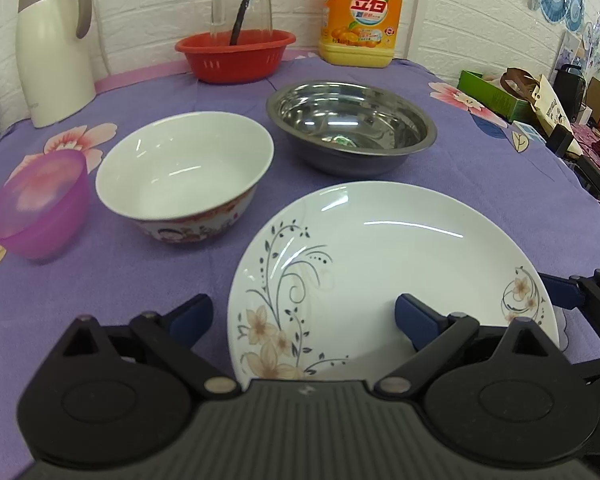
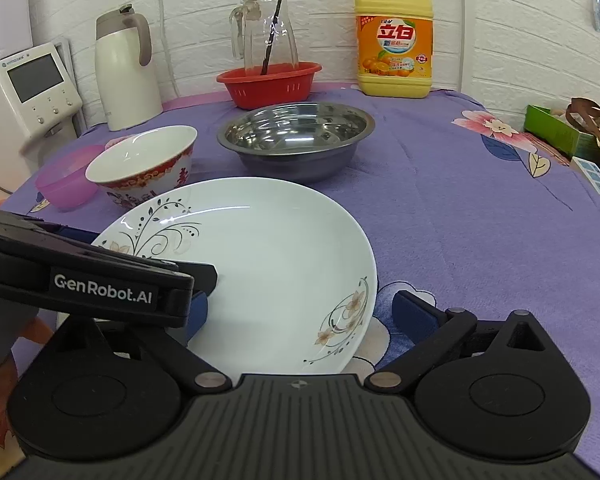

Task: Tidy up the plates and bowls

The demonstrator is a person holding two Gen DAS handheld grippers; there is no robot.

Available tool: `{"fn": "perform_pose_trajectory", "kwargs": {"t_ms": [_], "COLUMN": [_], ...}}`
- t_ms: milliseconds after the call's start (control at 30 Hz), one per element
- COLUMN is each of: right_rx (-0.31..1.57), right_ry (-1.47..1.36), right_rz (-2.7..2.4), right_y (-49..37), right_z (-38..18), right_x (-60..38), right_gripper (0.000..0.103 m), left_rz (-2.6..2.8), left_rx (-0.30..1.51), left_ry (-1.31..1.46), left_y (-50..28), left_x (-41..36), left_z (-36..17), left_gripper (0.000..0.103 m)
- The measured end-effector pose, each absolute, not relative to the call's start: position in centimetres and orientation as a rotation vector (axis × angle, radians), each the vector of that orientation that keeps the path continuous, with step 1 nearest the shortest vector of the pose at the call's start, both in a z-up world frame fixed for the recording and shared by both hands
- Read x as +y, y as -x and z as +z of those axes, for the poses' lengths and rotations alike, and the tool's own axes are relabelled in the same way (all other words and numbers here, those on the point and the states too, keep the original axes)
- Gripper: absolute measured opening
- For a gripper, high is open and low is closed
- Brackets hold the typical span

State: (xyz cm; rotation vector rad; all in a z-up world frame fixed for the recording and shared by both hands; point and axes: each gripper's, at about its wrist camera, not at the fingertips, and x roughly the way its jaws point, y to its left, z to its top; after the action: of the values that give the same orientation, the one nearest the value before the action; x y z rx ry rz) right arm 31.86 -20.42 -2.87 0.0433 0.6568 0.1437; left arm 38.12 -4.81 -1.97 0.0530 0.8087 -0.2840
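Note:
A white plate with flower prints (image 1: 380, 264) (image 2: 276, 264) lies on the purple cloth at the near edge. My left gripper (image 1: 304, 316) is open, its fingers straddling the plate's left near rim. My right gripper (image 2: 304, 316) is open over the plate's right near rim; it shows at the right edge of the left wrist view (image 1: 580, 292). Behind stand a white bowl with red pattern (image 1: 184, 176) (image 2: 144, 168), a steel bowl (image 1: 352, 128) (image 2: 296, 140) and a small pink plastic bowl (image 1: 40, 204) (image 2: 66, 184).
A red basket (image 1: 236, 54) (image 2: 270, 82) holding a glass jug (image 2: 266, 30), a yellow detergent jug (image 1: 360, 16) (image 2: 396, 40) and a white thermos (image 1: 50, 44) (image 2: 126, 72) stand by the back wall. A white appliance (image 2: 28, 92) and a green box (image 2: 560, 132) flank the table.

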Motion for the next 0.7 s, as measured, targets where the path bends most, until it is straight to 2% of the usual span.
{"fn": "perform_pose_trajectory", "kwargs": {"t_ms": [233,467,700], "right_rx": [0.666,0.665,0.562], "right_ry": [-0.049,-0.058,-0.044], "right_rz": [0.169,0.136,0.142], "right_y": [-31.2,-28.1,-23.7], "right_z": [-2.3,-1.7,1.9], "right_x": [-20.2,-19.8,-17.8], "right_gripper": [0.103,0.103,0.103], "left_rz": [-0.325,-0.344,-0.328], "left_rx": [0.803,0.797,0.707], "left_ry": [-0.063,-0.021,0.008], "left_y": [-37.1,-34.2,-29.9], "left_x": [-5.6,-5.0,-2.3], "left_z": [-1.4,-0.7,3.7], "left_gripper": [0.087,0.087,0.091]}}
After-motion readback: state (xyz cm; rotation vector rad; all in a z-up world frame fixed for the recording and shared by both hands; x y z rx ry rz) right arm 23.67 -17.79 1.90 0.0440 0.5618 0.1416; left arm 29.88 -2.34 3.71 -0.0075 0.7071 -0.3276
